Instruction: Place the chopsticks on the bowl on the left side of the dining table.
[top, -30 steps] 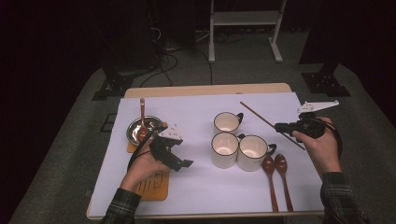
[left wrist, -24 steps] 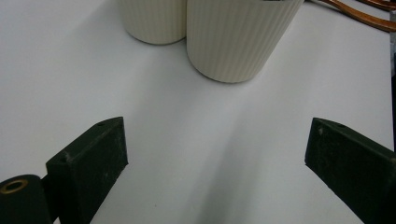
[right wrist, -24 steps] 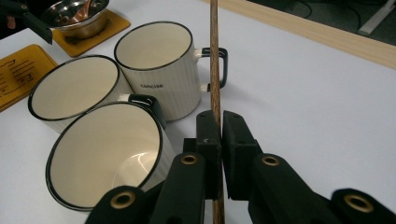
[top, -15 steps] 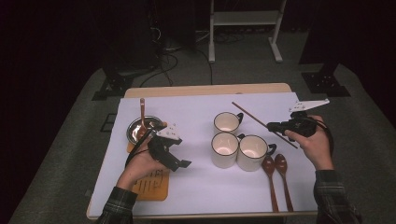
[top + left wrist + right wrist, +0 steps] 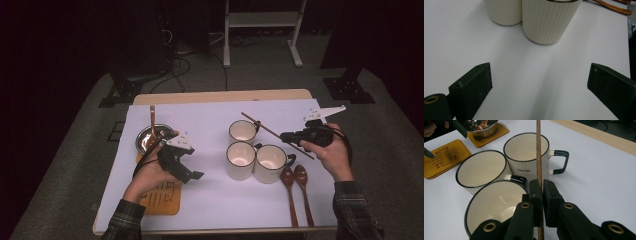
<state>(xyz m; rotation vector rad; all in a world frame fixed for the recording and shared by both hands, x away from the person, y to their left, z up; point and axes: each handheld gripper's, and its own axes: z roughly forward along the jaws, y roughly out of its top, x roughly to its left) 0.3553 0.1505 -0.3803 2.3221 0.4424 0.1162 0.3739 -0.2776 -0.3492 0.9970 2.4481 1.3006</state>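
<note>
My right gripper [image 5: 286, 136] [image 5: 541, 185] is shut on a long dark wooden chopstick [image 5: 265, 128] [image 5: 538, 150], which slants up and left over the mugs. Three cream mugs with black rims stand clustered mid-table: the far one [image 5: 242, 131] [image 5: 527, 147], the near-left one [image 5: 240, 159] [image 5: 481, 168] and the near-right one [image 5: 270, 162] [image 5: 496, 202]. My left gripper [image 5: 192, 176] [image 5: 540, 77] rests low at the left, open, with nothing between its jaws; it points at two of the mugs [image 5: 550, 22].
A metal bowl [image 5: 152, 137] with a wooden-handled utensil in it sits on an orange coaster at the left. A second orange coaster [image 5: 160, 197] lies under my left hand. Two wooden spoons [image 5: 290, 185] lie right of the mugs. White sheet [image 5: 210, 120] covers the table.
My right gripper has shifted a little to the left with the chopstick, bringing its tip closer over the far mug. The left gripper has stayed put.
</note>
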